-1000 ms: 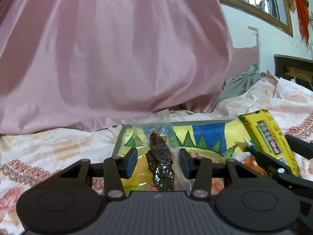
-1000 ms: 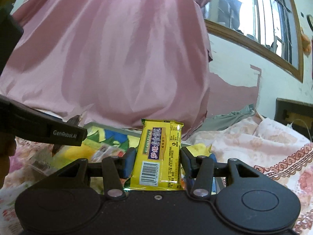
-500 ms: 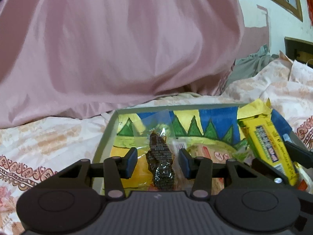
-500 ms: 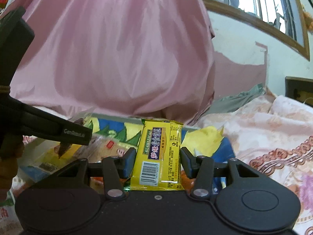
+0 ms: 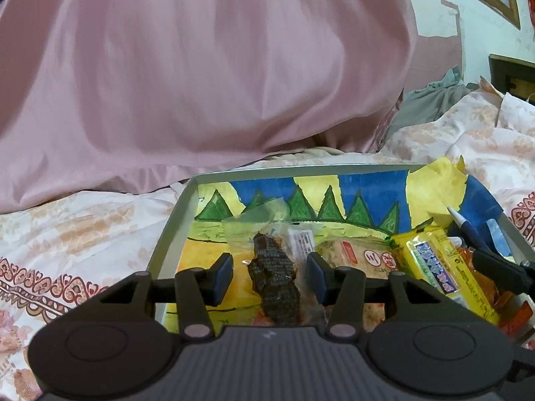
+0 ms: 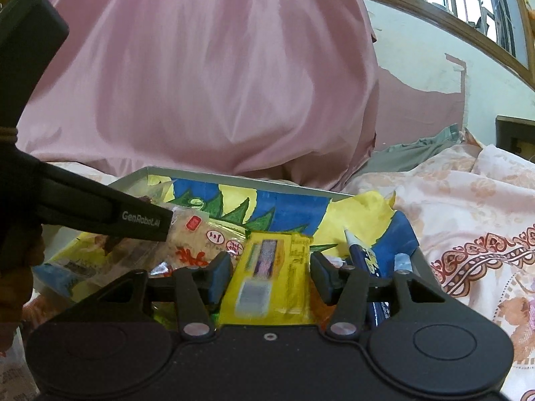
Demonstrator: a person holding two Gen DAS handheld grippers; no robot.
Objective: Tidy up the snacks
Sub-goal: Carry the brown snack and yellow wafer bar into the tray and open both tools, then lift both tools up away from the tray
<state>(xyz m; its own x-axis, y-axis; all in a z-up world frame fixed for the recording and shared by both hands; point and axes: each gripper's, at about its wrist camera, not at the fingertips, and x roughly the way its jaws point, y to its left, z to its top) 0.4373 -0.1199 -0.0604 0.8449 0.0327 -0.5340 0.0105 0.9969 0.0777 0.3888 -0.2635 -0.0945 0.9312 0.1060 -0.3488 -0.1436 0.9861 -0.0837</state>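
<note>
A grey tray (image 5: 174,220) lined with a painted blue, yellow and green picture lies on the bed; its rim also shows in the right wrist view (image 6: 234,180). My left gripper (image 5: 269,275) is low over the tray, its jaws around a clear packet with a dark brown snack (image 5: 274,280). My right gripper (image 6: 271,275) has a yellow snack bar (image 6: 271,277) between its jaws, with small gaps at each side; the bar looks blurred. That yellow snack bar shows in the left wrist view (image 5: 441,274) at the tray's right. A pale rice-cracker packet (image 5: 354,254) lies in the tray.
A blue pen (image 6: 359,254) and orange wrappers (image 5: 481,277) lie at the tray's right side. A large pink fabric bundle (image 5: 200,67) rises right behind the tray. Floral bedding (image 6: 468,200) surrounds the tray.
Both grippers have come down and forward over the tray with their snacks. The yellow bar has dropped lower between the right jaws and now looks loose.
</note>
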